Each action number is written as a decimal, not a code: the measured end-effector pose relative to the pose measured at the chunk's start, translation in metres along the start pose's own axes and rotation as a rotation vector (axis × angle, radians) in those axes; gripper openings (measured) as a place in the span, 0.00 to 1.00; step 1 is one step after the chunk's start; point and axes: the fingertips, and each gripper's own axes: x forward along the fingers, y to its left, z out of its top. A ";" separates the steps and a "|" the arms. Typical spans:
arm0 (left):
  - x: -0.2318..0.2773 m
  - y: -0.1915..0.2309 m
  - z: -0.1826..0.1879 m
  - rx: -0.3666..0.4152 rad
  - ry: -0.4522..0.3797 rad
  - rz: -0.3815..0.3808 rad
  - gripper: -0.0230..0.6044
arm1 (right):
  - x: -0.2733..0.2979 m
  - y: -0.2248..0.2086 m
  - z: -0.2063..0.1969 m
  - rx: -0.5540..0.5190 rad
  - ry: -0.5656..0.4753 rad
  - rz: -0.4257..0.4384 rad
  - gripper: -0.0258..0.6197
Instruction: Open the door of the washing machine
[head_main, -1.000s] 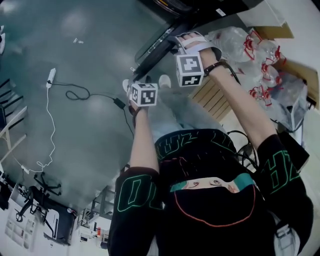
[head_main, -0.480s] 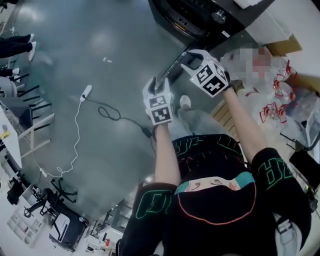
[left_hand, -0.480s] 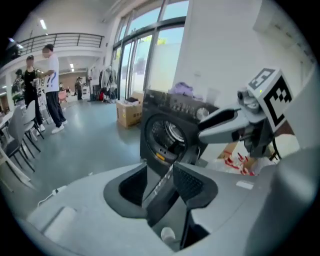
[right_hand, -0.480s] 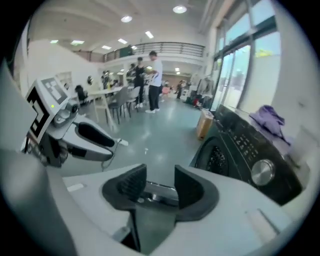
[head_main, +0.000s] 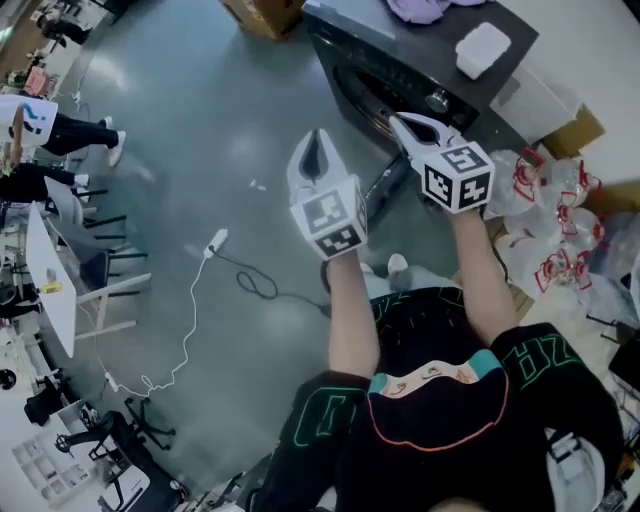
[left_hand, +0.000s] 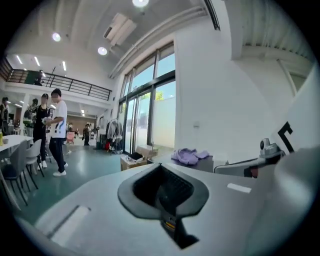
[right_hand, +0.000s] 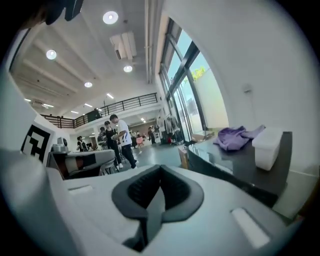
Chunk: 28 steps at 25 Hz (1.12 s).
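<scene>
The dark grey washing machine (head_main: 352, 62) stands at the top of the head view, with a purple cloth (right_hand: 237, 136) and a white box (head_main: 482, 48) on its lid. A dark panel (head_main: 385, 188), which looks like its door, sticks out from the front toward me. My left gripper (head_main: 316, 140) is held up level, left of that panel and short of the machine. My right gripper (head_main: 402, 122) hovers just before the machine's front. Both have just been closing; their jaws are now shut with nothing between them, as both gripper views show (left_hand: 162, 192) (right_hand: 157, 192).
Clear plastic bags with red print (head_main: 545, 205) and a cardboard box (head_main: 560, 128) lie to the right of the machine. A white power strip and its cable (head_main: 215, 242) trail over the grey floor. People (left_hand: 52, 127) stand by chairs and tables at the far left.
Both grippers have risen from low beside the dark panel to about the height of the machine's top, and they now point level. The head view has tilted up and shows the machine's lid.
</scene>
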 end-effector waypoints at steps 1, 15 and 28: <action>-0.001 0.001 0.014 -0.007 -0.031 0.007 0.05 | -0.003 -0.001 0.014 -0.008 -0.030 -0.009 0.04; 0.003 0.029 0.102 0.087 -0.192 0.060 0.05 | -0.021 -0.012 0.109 -0.133 -0.222 -0.095 0.04; 0.012 0.002 0.107 0.110 -0.213 0.007 0.05 | -0.043 -0.032 0.130 -0.164 -0.280 -0.106 0.04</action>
